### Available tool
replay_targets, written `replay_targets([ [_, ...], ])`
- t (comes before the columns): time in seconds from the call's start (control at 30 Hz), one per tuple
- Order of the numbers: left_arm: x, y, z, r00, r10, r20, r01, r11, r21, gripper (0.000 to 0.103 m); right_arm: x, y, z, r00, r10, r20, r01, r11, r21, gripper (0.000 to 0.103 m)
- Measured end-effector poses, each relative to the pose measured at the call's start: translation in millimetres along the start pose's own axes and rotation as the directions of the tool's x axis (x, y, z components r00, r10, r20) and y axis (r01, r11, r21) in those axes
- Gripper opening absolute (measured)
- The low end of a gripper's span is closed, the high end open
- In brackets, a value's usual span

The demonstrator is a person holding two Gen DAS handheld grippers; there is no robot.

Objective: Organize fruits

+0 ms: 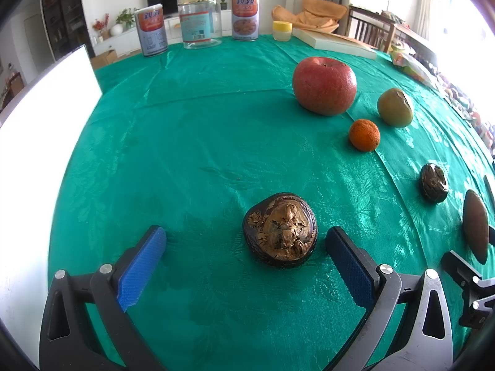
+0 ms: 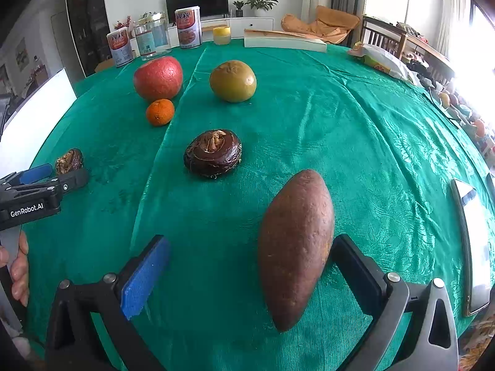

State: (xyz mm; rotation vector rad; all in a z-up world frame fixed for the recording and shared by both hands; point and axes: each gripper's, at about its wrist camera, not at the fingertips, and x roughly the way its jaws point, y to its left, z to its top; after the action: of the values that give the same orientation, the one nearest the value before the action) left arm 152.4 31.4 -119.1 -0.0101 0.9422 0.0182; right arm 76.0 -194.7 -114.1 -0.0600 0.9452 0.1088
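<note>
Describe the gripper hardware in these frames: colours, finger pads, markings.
Both the left gripper and the right gripper have black angular linkage arms with silver pivot screws and triangular cut-outs. Each carries ribbed blue finger pads. The right wrist view shows white "GenRobot.AI" lettering on the left gripper's black body, held by a bare hand. No cables visible.

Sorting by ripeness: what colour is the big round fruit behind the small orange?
Red apple, clearest in the left wrist view.

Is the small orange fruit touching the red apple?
No: in the left wrist view green cloth shows between the small orange fruit and the red apple.
</note>
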Motion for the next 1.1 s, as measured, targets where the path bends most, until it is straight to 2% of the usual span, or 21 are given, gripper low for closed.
replay_targets([
  [1.1, -0.3, 0.7, 0.6, 1.000, 0.000, 0.000, 0.000, 1.000, -0.001, 0.103, 2.7, 0.4, 0.9, 1.000, -0.007, 0.004, 0.007, 1.000, 0.008, 0.103],
])
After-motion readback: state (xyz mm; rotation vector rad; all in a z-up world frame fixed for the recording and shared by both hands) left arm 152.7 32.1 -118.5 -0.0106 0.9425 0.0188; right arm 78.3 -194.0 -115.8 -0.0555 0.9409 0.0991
